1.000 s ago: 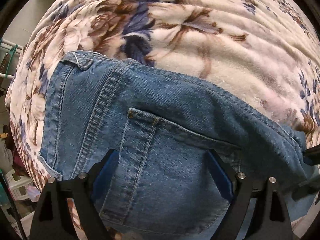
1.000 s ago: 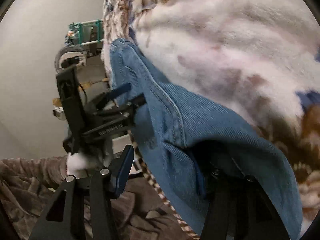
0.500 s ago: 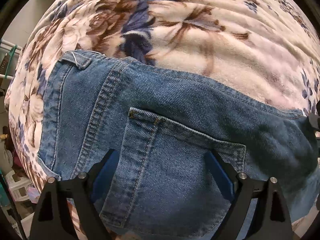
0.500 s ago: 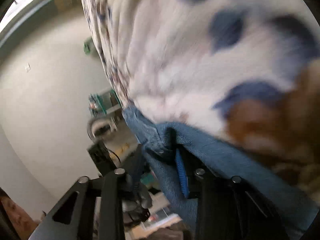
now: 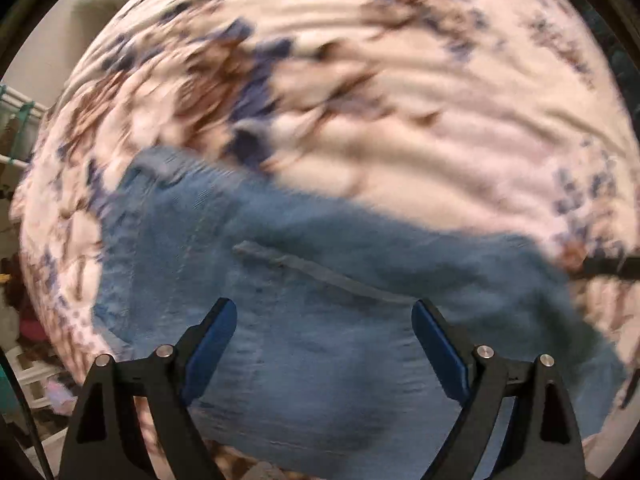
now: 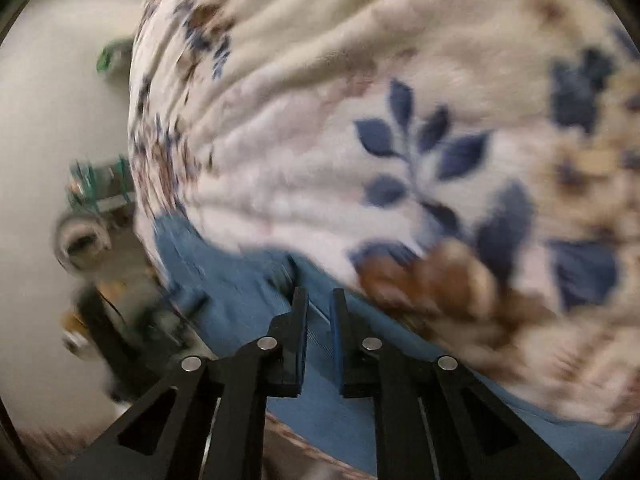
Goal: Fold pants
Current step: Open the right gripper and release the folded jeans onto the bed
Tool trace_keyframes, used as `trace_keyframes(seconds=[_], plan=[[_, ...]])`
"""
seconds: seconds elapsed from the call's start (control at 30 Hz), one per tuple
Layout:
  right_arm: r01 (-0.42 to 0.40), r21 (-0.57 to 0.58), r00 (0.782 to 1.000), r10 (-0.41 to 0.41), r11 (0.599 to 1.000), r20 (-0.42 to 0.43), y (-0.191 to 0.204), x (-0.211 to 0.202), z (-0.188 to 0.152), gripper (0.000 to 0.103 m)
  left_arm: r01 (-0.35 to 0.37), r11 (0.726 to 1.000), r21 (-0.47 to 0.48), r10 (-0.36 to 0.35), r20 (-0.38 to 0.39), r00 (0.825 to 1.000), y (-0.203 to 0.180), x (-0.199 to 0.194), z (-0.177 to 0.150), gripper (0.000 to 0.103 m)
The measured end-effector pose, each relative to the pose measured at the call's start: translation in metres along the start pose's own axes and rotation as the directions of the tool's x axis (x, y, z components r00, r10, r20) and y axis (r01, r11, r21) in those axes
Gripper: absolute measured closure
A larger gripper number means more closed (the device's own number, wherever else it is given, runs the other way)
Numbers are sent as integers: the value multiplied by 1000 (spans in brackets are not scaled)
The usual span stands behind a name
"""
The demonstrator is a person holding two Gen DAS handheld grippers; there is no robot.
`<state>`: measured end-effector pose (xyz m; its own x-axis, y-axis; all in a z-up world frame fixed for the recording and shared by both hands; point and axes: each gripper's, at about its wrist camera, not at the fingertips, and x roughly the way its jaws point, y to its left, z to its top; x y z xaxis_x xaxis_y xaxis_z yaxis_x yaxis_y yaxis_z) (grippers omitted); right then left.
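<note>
Denim pants (image 5: 320,340) lie beneath the wide-spread left gripper (image 5: 324,320); the right gripper (image 6: 319,300) is nearly closed, pinching them.

Soft, even indoor light with no glare — both fisheye views bulge at their dark rims, motion blur smears the floral blanket (image 5: 400,92) and jeans (image 5: 320,320), sharper only near the gripper fingers (image 6: 296,340).

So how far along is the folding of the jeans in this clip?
Partly done: the jeans lie doubled on the floral blanket, back pocket up, so some fold appears made. In hand: the right gripper is nearly closed around denim, while the left gripper is open above the pocket. Left: finishing the remaining folds; blur hides finer detail.
</note>
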<state>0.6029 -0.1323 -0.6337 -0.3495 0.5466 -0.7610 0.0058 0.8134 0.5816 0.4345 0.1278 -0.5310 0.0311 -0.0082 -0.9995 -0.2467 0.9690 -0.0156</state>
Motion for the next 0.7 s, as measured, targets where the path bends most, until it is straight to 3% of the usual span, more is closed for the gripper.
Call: trace_keyframes(seconds=[0.03,0.13,0.3,0.33,0.37,0.4,0.43,0.6,0.7], plan=[[88,-34,996,-88,996,8,-1,-9,-8,66,30,999,13,-30,-3,1000,-12,1,4,12],[246,-65,969,-245,967,25,-11,-22,-32,63,50,996,76,-49,-14,999,-48,16,17,12],[335,-141,940,-340,932,-13,-21,0,-66,63,-27,984,174,27,4,1000,-83,46,35,12],[352,-174,934,-358,920,-3,-23,4,-70,68,-41,982,183,39,14,999,-86,49,37,12],[360,-191,931,-365,913,10,-23,9,-72,75,-50,981,188,47,17,999,-88,52,40,12],[370,-204,927,-375,906,13,-19,16,-74,92,-57,980,190,55,17,998,-89,55,43,12],[386,-198,921,-387,901,35,-18,17,-75,96,-65,979,193,63,20,998,-91,56,44,12],[339,-23,934,-334,941,125,-34,2,-82,100,-111,973,200,105,41,994,-107,74,56,12],[340,37,928,-342,940,151,-41,8,-80,100,-120,973,198,121,11,993,-113,92,69,11]])
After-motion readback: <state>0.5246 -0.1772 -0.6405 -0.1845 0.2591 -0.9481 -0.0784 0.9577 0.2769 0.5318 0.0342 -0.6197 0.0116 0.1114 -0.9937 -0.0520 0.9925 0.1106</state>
